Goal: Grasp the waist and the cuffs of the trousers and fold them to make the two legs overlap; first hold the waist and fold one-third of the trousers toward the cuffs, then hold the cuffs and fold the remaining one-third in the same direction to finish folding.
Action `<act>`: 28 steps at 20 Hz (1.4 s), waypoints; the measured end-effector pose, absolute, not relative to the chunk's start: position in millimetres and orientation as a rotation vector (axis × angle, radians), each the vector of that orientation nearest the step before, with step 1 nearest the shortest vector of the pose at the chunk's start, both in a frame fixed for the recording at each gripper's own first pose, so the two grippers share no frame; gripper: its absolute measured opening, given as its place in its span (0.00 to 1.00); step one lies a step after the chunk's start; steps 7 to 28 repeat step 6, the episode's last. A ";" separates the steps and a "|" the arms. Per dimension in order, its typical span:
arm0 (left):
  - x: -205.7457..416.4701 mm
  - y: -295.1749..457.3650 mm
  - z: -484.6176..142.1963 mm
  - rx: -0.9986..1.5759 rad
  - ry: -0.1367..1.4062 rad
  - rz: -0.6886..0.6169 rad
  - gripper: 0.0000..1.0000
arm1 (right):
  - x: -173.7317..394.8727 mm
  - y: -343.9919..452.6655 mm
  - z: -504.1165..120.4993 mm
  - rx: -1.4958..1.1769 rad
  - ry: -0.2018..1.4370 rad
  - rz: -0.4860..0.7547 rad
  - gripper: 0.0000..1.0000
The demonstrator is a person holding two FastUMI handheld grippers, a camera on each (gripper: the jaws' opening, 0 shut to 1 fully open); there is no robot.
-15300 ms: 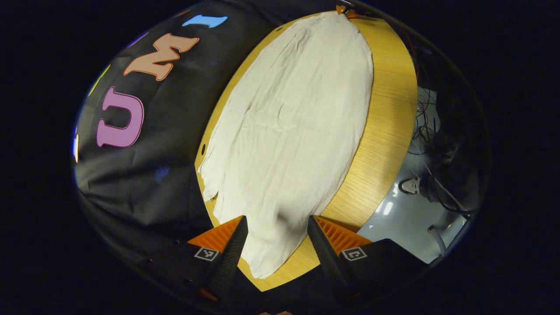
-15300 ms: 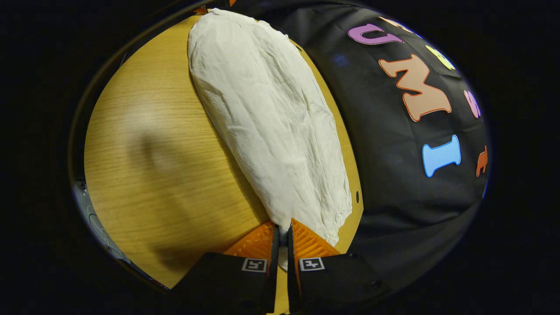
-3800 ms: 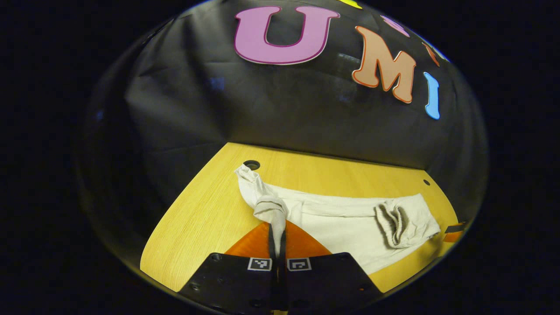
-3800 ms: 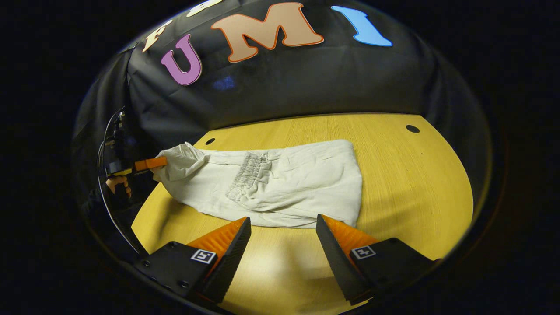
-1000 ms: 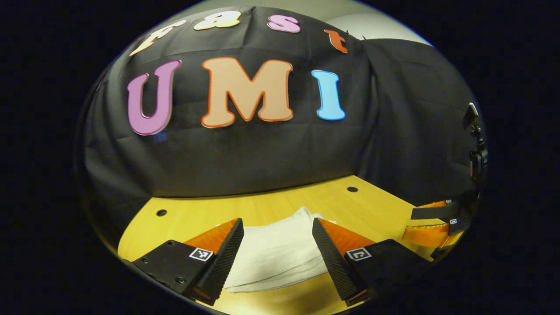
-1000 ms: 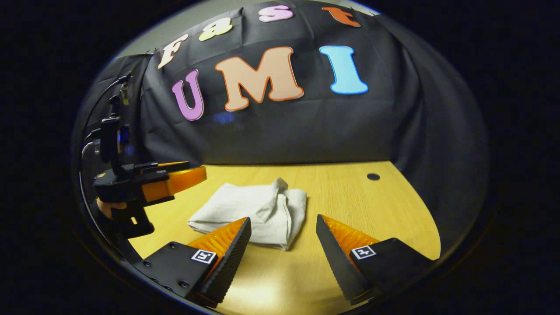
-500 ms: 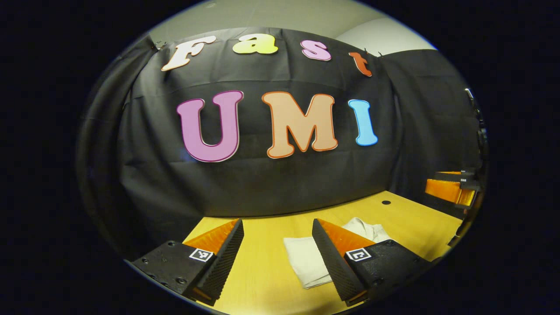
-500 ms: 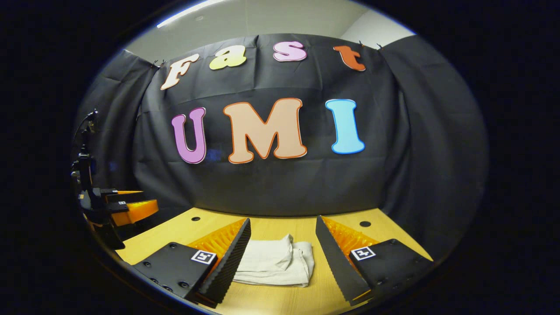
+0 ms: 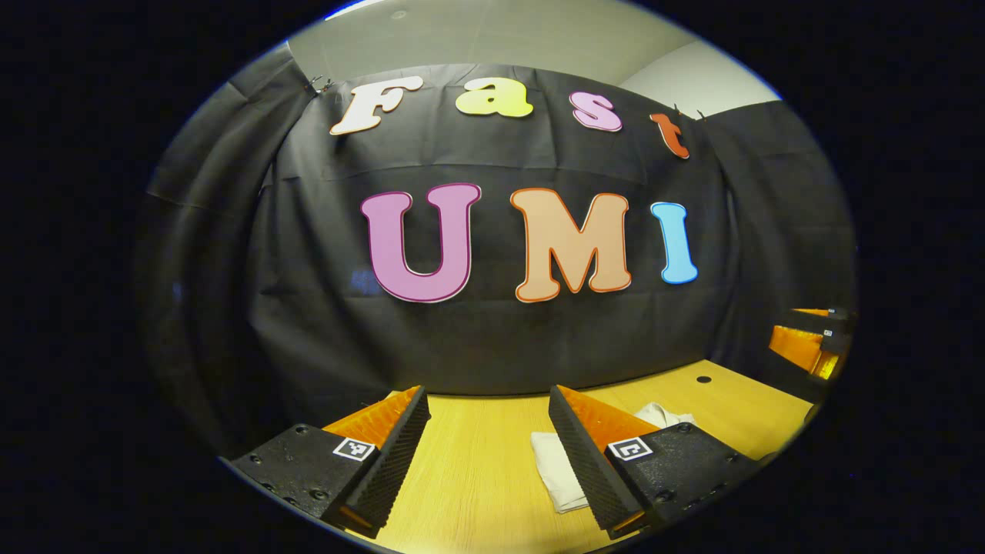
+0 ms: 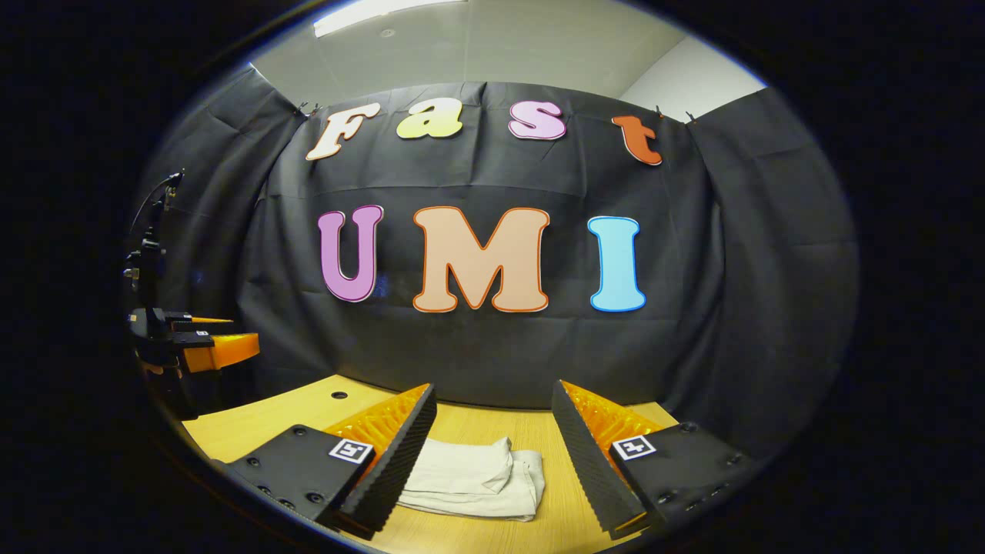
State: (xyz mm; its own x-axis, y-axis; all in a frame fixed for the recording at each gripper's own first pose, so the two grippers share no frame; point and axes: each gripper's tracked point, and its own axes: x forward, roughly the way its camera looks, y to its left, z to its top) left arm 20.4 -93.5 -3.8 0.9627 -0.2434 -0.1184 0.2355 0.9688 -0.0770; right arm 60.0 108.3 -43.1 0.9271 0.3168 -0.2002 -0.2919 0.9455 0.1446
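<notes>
My left tool (image 9: 486, 446) is spread wide and grips nothing; so is my right tool (image 10: 492, 446), lifted clear of the counter (image 10: 262, 419). The trousers (image 10: 473, 477) lie folded in a small bundle at lower centre of the right gripper view, between the right tool's fingers but untouched. In the left gripper view the bundle sits lower right, partly behind one finger (image 9: 585, 454).

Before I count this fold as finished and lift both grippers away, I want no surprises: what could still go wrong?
The trousers lie as a loose bundle on the table, with one flap bunched up on top, so that layer might spring open. The right gripper is open with the bundle between its fingers; dipping forward could snag it. The left gripper is open too, one finger near the cloth's edge, and might drag it.
</notes>
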 end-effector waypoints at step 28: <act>18.0 -100.1 7.4 -0.033 0.105 -0.227 0.94 | 68.1 102.6 -44.7 0.151 0.229 0.319 0.98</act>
